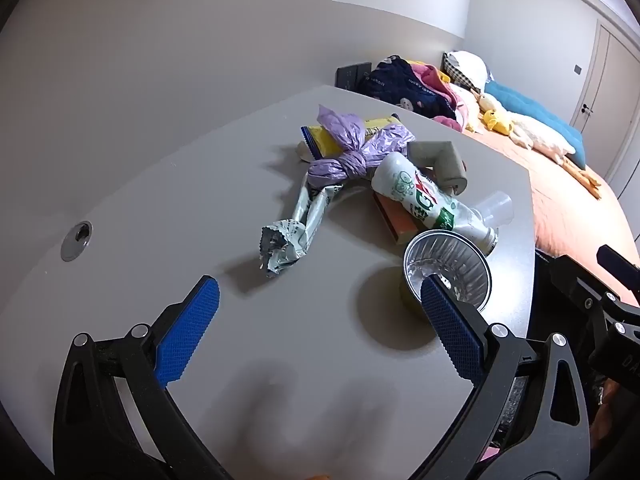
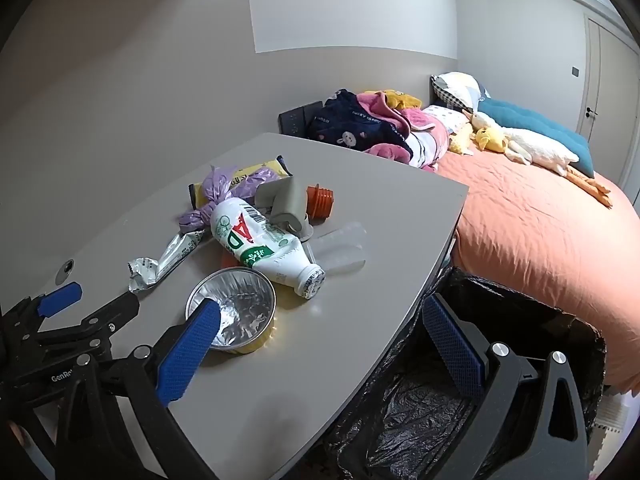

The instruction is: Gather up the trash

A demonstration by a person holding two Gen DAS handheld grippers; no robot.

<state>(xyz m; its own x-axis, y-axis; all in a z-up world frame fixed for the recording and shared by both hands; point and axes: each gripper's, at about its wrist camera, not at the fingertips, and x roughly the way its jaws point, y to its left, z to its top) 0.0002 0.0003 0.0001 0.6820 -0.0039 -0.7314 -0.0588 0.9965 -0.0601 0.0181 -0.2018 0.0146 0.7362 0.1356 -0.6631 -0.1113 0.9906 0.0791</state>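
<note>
Trash clustered mid-counter toward the far edge: white AD bottle (image 2: 262, 242) on its side, knotted purple bag (image 1: 352, 156) over yellow wrapper (image 1: 320, 138), twisted silver wrapper (image 1: 296, 232), foil cup (image 2: 232, 312) upright nearest. Black-lined bin (image 2: 500, 360) beside counter's right edge.

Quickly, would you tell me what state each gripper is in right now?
Left gripper: open, holding nothing, above the table.
Right gripper: open, holding nothing, near the foil cup.
</note>
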